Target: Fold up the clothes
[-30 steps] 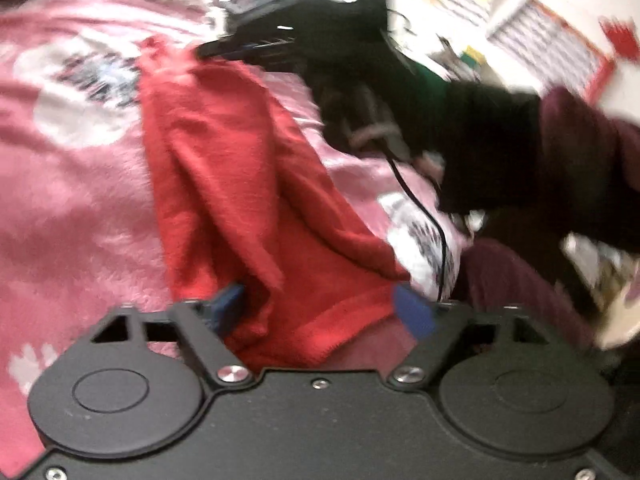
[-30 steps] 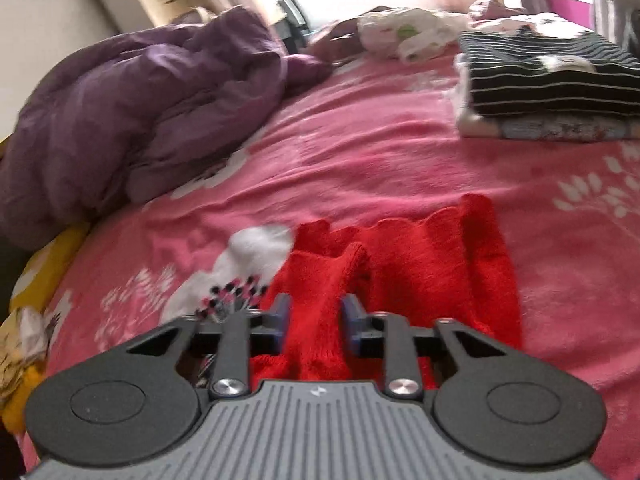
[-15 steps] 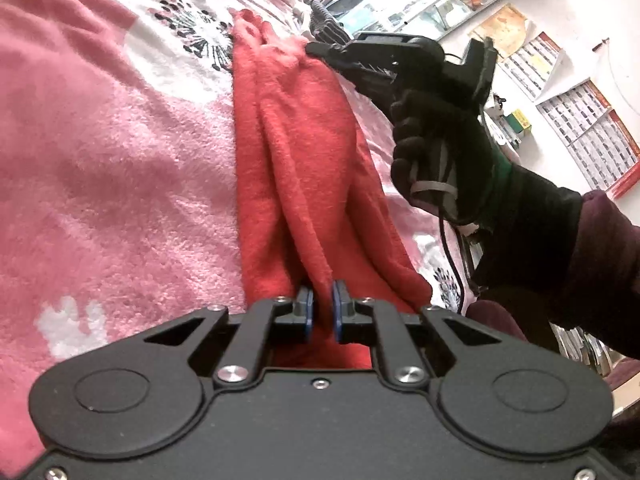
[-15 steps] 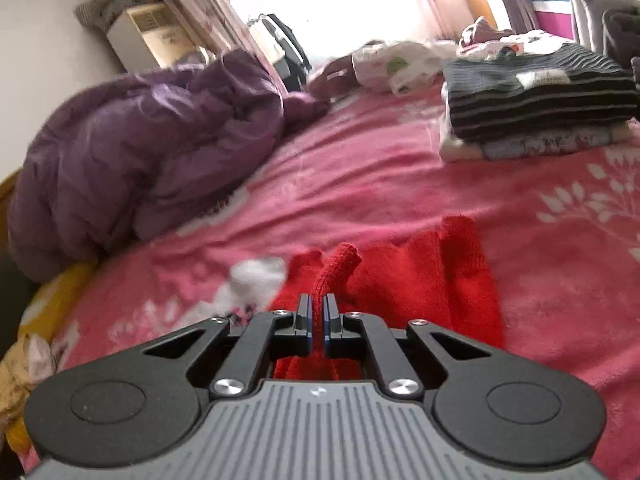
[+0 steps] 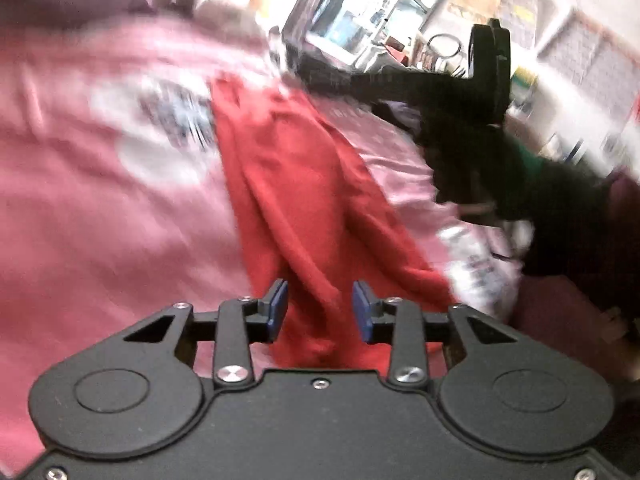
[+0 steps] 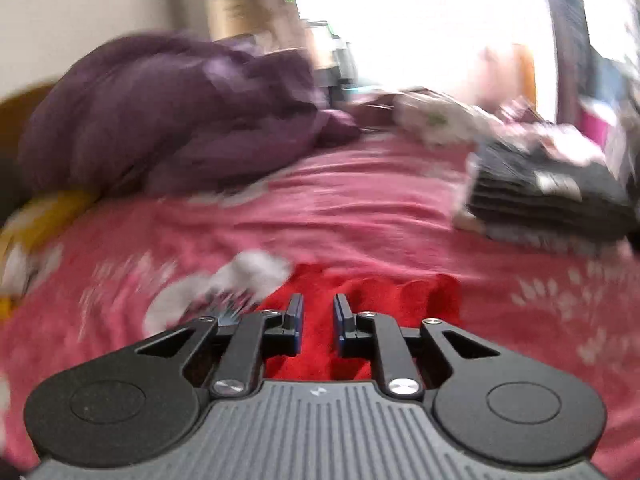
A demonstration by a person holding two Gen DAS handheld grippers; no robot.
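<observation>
In the left wrist view, the pink blanket (image 5: 80, 200) with white flower prints fills the left half of the frame; it is blurred. The red knit garment (image 5: 288, 184) lies on it as a long folded strip, from the upper middle of the frame down to the lower middle. The left gripper (image 5: 319, 307) sits at the lower middle; its jaws have just been opening, and a ridge of the red garment runs between the blue pads (image 5: 278, 308), but the pads stand apart from it on both sides, so the cloth is released. At the upper right, the right gripper (image 5: 332, 76) is seen from outside, held by a black-gloved hand (image 5: 472, 152) near the far end of the garment; shelves (image 5: 360, 8) and wall posters stand behind, all blurred.

In the right wrist view, a purple quilt (image 6: 160, 120) is heaped at the upper left; the pink blanket (image 6: 360, 208) covers the middle. At the lower middle the right gripper (image 6: 318, 322) has just been opening its jaws; the red knit garment (image 6: 380, 296) lies below and between the pads, not pinched. At the right, a folded striped dark garment (image 6: 552, 196) rests on a small stack.
</observation>
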